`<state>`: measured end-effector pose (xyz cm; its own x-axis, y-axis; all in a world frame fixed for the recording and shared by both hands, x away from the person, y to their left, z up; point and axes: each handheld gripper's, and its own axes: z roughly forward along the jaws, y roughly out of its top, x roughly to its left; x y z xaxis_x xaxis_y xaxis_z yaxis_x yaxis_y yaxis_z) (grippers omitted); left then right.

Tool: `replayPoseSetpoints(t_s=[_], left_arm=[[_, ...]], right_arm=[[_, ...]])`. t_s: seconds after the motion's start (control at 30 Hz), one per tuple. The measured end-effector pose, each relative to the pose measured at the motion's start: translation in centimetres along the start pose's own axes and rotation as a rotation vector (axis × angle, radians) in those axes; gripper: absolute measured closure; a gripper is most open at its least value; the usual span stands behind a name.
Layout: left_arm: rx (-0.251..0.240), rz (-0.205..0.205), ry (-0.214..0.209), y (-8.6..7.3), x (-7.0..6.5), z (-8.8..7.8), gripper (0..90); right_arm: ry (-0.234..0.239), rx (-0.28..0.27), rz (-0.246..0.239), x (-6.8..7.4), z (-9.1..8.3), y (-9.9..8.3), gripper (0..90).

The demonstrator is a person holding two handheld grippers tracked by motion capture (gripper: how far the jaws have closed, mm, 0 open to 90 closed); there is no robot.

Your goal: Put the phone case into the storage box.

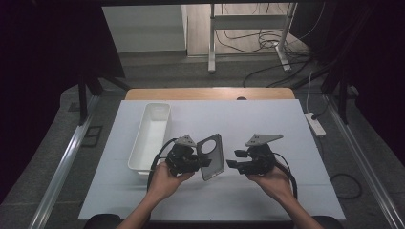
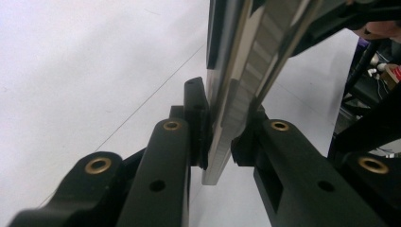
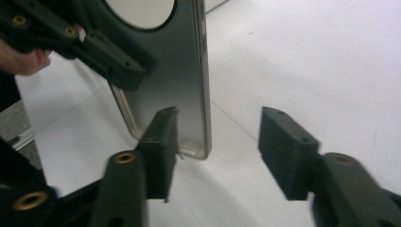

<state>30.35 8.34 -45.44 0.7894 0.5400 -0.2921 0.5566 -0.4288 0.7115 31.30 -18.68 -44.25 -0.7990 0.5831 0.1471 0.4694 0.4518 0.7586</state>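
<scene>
High view, hands: two forearms come in from the bottom edge, each hand holding a gripper above the white mat [image 1: 267, 124] near its front edge.
Left gripper [image 1: 203, 161]: held in the left hand, pointing toward the right gripper, with its jaws clamped on the case.
Case [image 1: 211, 156]: a flat grey phone-case-like piece with a round hole near its top; it stands on edge, lifted off the mat, between the two grippers.
Left gripper view, grip: both black pads press the thin edge of the case [image 2: 227, 127] from either side; ridges run along that edge, though it is too close and blurred to say what they are.
Right gripper [image 1: 231, 159]: held in the right hand, pointing back at the case, just beside its right edge.
Right gripper view, jaws: spread apart and free, pressing nothing; one pad [image 3: 163, 146] sits just in front of the lower corner of the case [image 3: 182, 80], perhaps brushing it, and the other stands well clear over bare mat.
Right gripper view, farther off: the left gripper [image 3: 118, 66] bites the case from the side, below the round hole.
Bin [image 1: 150, 136]: a long white tub on the mat, beyond and to the left of the left hand.
Table [image 1: 210, 93]: a wooden edge shows past the mat's far side.
Floor [image 1: 267, 47]: cables and a metal stand lie beyond the table.
</scene>
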Motion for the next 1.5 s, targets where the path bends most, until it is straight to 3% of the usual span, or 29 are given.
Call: replayPoseSetpoints(t_s=[0.17,0.3,0.6,0.7,0.87,1.0,1.07,1.13,1.2,1.3,1.33,1.4,1.5], left_arm=[[0.012,0.041,-0.026,0.0,0.2,-0.5,79.2],[0.010,0.071,-0.053,0.0,0.2,-0.8,79.2],[-0.016,0.138,-0.105,0.2,-0.3,-1.3,79.2],[-0.016,0.151,-0.131,0.2,-0.5,-1.1,79.1],[-0.007,0.176,-0.166,0.3,-0.8,-0.8,79.1],[-0.010,0.214,-0.216,0.3,-1.4,-0.5,79.0],[-0.014,0.222,-0.221,0.3,-1.5,-0.5,78.9],[-0.018,0.229,-0.215,0.3,-1.5,-0.6,78.8],[-0.020,0.229,-0.212,0.3,-1.5,-0.6,78.8],[-0.033,0.226,-0.174,0.1,-1.1,-0.6,78.8],[-0.036,0.217,-0.185,0.1,-0.9,-0.7,78.9],[-0.051,0.211,-0.202,0.0,-0.7,-0.7,78.8],[-0.062,0.203,-0.186,0.1,-0.8,-0.7,76.5]], right_arm=[[0.017,-0.001,-0.014,-0.2,-0.3,-0.3,20.6],[0.023,-0.005,-0.017,-0.2,-0.3,-0.4,9.4],[0.070,-0.005,-0.041,0.3,-0.3,-0.4,7.1],[0.109,-0.006,-0.082,0.7,-0.2,-0.3,15.8],[0.133,0.009,-0.128,1.4,0.3,-0.2,28.3],[0.157,-0.007,-0.184,1.9,0.3,-0.1,51.6],[0.158,-0.009,-0.189,1.9,0.3,-0.1,54.3],[0.194,-0.014,-0.198,2.0,0.2,-0.1,66.8],[0.202,-0.011,-0.198,2.0,0.2,0.0,69.4],[0.232,0.004,-0.206,1.8,0.1,0.0,78.1],[0.245,0.003,-0.211,1.8,0.0,0.0,79.9],[0.234,0.003,-0.217,2.0,-0.1,0.1,80.2],[0.227,0.000,-0.219,2.1,-0.2,0.3,80.3]])
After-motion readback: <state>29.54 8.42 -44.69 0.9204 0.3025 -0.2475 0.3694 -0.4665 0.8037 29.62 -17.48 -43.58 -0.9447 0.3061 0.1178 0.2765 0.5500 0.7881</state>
